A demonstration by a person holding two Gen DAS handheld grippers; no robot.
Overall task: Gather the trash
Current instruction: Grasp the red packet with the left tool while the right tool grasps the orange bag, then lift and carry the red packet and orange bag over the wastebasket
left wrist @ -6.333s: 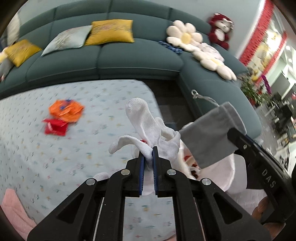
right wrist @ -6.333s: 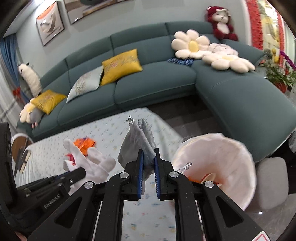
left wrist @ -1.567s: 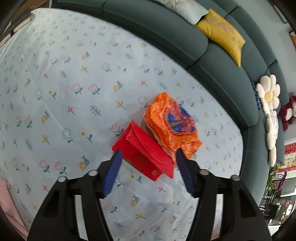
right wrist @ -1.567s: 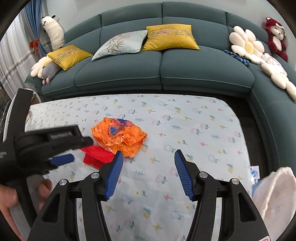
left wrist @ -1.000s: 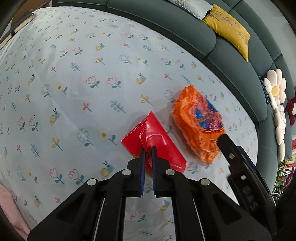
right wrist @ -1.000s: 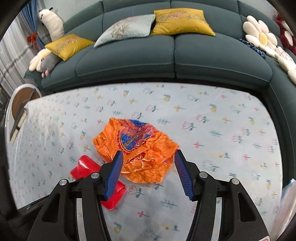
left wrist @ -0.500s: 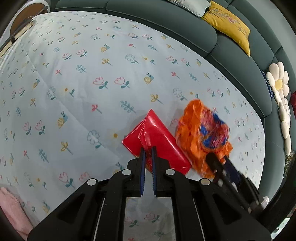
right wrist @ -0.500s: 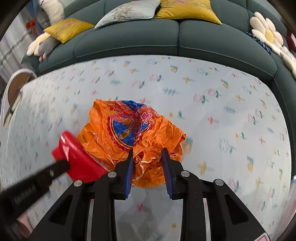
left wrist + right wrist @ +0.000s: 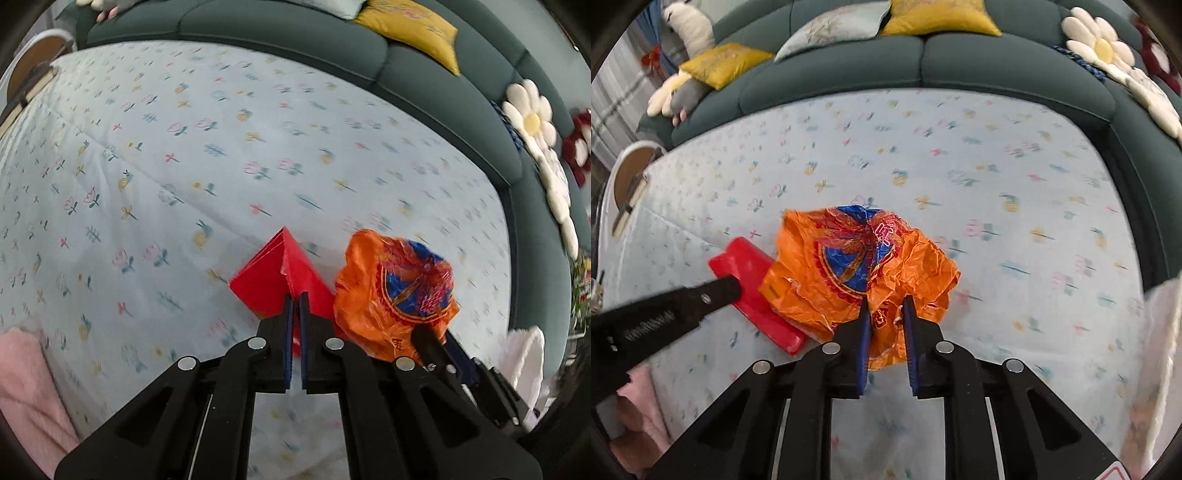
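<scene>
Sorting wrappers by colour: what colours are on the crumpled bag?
Orange bag with a blue-and-red emblem; clearest in the right wrist view.

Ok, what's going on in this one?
A person is picking trash off a floral cloth in front of a sofa, one hand-held gripper in each hand. The left hand-held gripper is shut on a red packet. The right hand-held gripper is pinching a crumpled orange wrapper beside it. Both pieces look partly lifted. A white bag sits at the right edge.

Teal sectional sofa (image 9: 923,70) curved behind floral-print cloth (image 9: 1015,192); yellow cushions (image 9: 938,16), daisy pillow (image 9: 532,118) propped along it.
</scene>
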